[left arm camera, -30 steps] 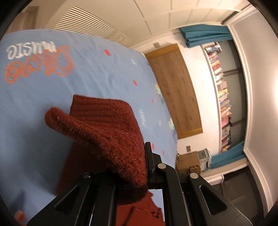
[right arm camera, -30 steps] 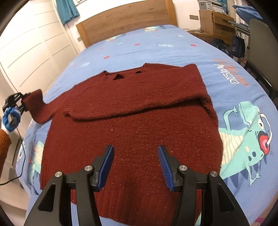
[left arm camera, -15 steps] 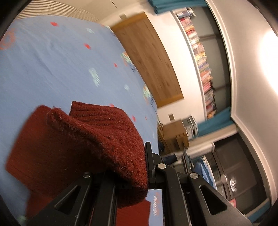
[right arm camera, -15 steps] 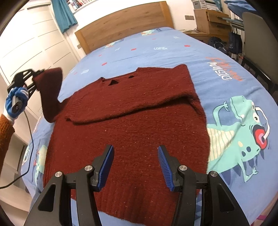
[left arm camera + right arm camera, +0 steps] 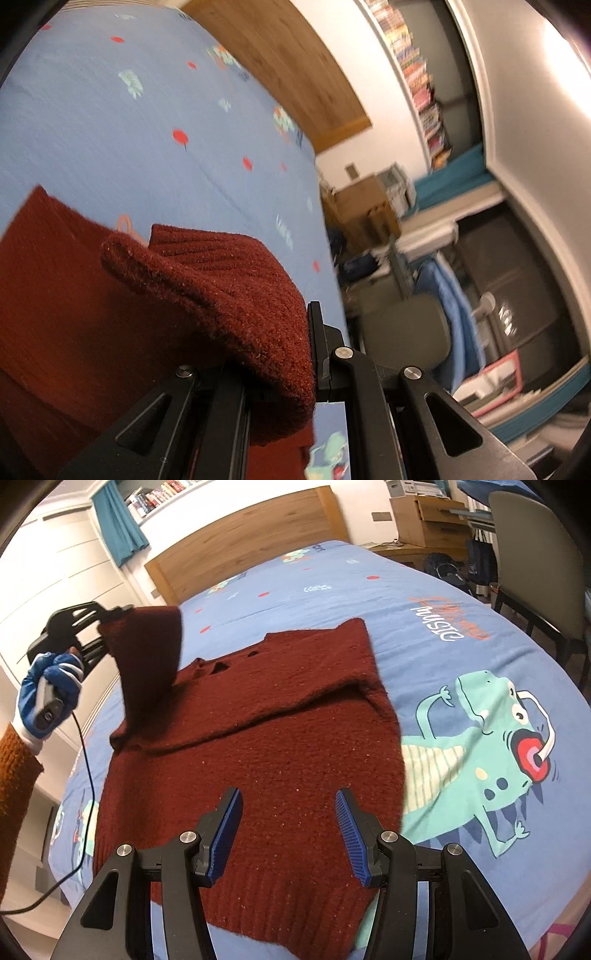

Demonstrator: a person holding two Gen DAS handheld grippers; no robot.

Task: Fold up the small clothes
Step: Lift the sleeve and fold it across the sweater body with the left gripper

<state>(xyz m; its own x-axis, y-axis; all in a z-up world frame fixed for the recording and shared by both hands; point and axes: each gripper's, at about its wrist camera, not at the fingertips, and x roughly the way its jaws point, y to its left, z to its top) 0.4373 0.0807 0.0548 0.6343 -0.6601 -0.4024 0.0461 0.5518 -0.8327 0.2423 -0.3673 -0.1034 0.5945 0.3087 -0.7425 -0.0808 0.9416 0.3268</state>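
Bedspread (image 5: 436, 635) bears sweater (image 5: 280, 746); left hand-held gripper (image 5: 101, 627) lifts sleeve (image 5: 151, 657).

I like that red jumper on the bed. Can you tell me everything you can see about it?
The jumper is a dark red, fuzzy knit with ribbed edges. It lies flat on the blue dinosaur bedcover, neck toward the wooden headboard. One sleeve is already folded across its chest. The other sleeve is lifted in the air, its ribbed cuff pinched in the left gripper, held by a blue-gloved hand. The right gripper hovers open above the hem, not touching it.
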